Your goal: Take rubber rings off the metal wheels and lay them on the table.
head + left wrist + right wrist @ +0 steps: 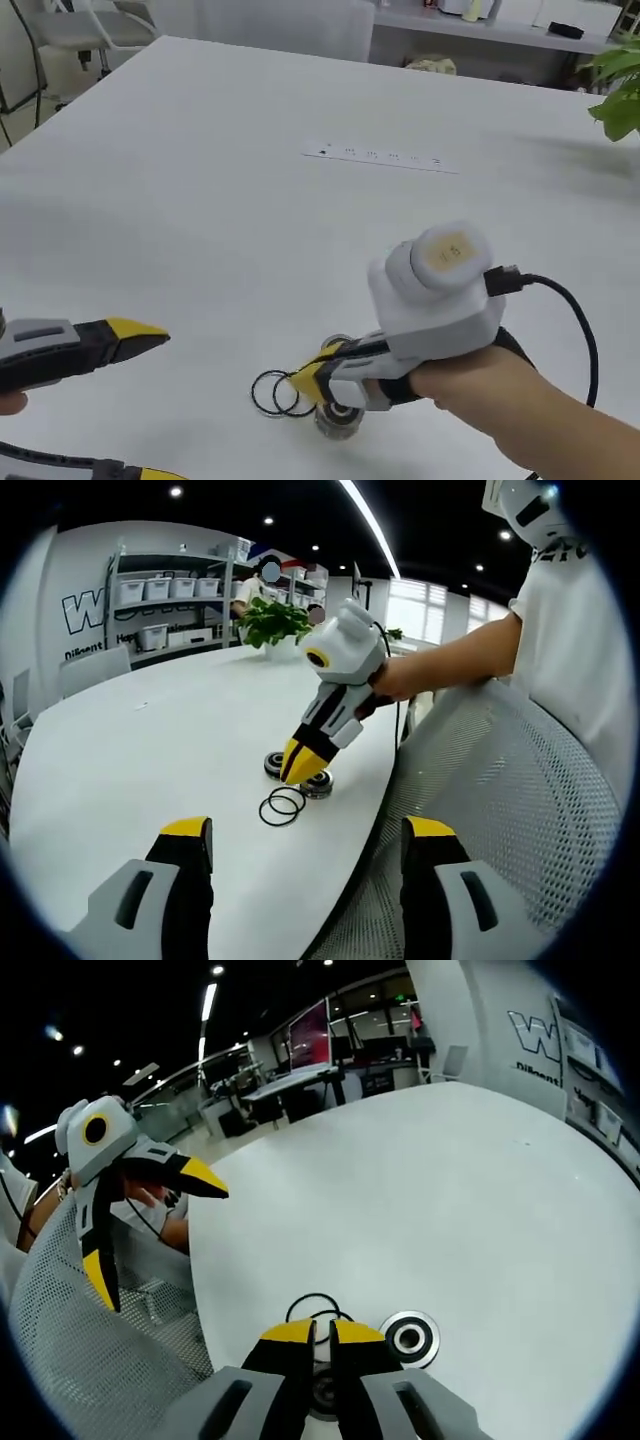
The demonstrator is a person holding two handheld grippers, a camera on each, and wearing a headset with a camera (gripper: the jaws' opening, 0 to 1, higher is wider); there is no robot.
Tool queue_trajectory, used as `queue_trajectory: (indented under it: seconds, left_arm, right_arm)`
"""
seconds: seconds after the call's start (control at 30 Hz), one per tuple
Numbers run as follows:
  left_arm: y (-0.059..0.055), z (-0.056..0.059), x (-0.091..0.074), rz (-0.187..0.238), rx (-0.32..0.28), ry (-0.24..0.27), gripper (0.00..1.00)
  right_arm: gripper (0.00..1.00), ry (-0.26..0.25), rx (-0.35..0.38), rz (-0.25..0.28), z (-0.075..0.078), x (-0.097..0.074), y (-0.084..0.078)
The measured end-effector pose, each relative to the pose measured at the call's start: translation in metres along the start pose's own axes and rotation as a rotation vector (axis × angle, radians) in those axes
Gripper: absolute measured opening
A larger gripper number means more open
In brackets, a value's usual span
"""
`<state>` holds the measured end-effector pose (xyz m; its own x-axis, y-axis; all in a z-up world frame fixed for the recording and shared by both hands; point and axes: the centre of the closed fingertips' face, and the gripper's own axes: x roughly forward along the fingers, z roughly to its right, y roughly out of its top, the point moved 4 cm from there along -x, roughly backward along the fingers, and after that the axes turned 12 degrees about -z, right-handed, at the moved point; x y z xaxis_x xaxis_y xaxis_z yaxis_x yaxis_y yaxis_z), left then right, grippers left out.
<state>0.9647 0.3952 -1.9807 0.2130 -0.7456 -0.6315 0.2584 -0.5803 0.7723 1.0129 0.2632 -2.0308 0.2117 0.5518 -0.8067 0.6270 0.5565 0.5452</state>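
Two black rubber rings (pixel 274 393) lie overlapped on the white table, also seen as rings (pixel 283 805) and rings (pixel 314 1310). My right gripper (pixel 308 381) hovers at their right edge, jaws together with nothing visible between them; its tips (pixel 323 1332) sit just short of the rings. One metal wheel (pixel 337 420) stands under the gripper and another wheel (pixel 336 345) behind it; they show as wheel (pixel 318 785), wheel (pixel 272 764) and wheel (pixel 410 1338). My left gripper (pixel 148 400) is open at the near left, apart from everything; its jaws (pixel 308 840) hold nothing.
A white power strip (pixel 380 157) lies mid-table, far beyond the work. A green plant (pixel 618 90) stands at the far right edge. The table's near edge (pixel 350 880) runs close to the rings, with a mesh chair back beside it.
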Motion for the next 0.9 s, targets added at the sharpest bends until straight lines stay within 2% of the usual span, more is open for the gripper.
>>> queue_trajectory:
  seconds: [0.27, 0.37, 0.5, 0.63, 0.73, 0.9]
  left_arm:
    - [0.002, -0.003, -0.001, -0.016, 0.033, -0.003, 0.75]
    - [0.008, -0.005, -0.003, -0.016, 0.049, -0.008, 0.75]
    - [0.018, -0.009, -0.006, -0.011, 0.075, -0.013, 0.75]
    - [0.035, -0.015, -0.008, -0.003, 0.122, -0.016, 0.75]
    - [0.052, -0.021, -0.008, 0.016, 0.160, -0.016, 0.75]
    - [0.074, -0.028, -0.002, 0.027, 0.215, -0.019, 0.72]
  right_arm:
    - [0.04, -0.027, 0.022, 0.074, 0.017, -0.021, 0.004]
    - [0.06, -0.009, 0.009, 0.087, 0.020, -0.027, 0.001]
    - [0.10, -0.014, -0.019, 0.099, 0.023, -0.032, -0.001]
    - [0.15, -0.027, -0.033, 0.124, 0.029, -0.034, -0.004]
    - [0.17, -0.047, -0.032, 0.122, 0.037, -0.034, -0.010]
    - [0.19, -0.080, -0.009, 0.116, 0.053, -0.034, -0.020]
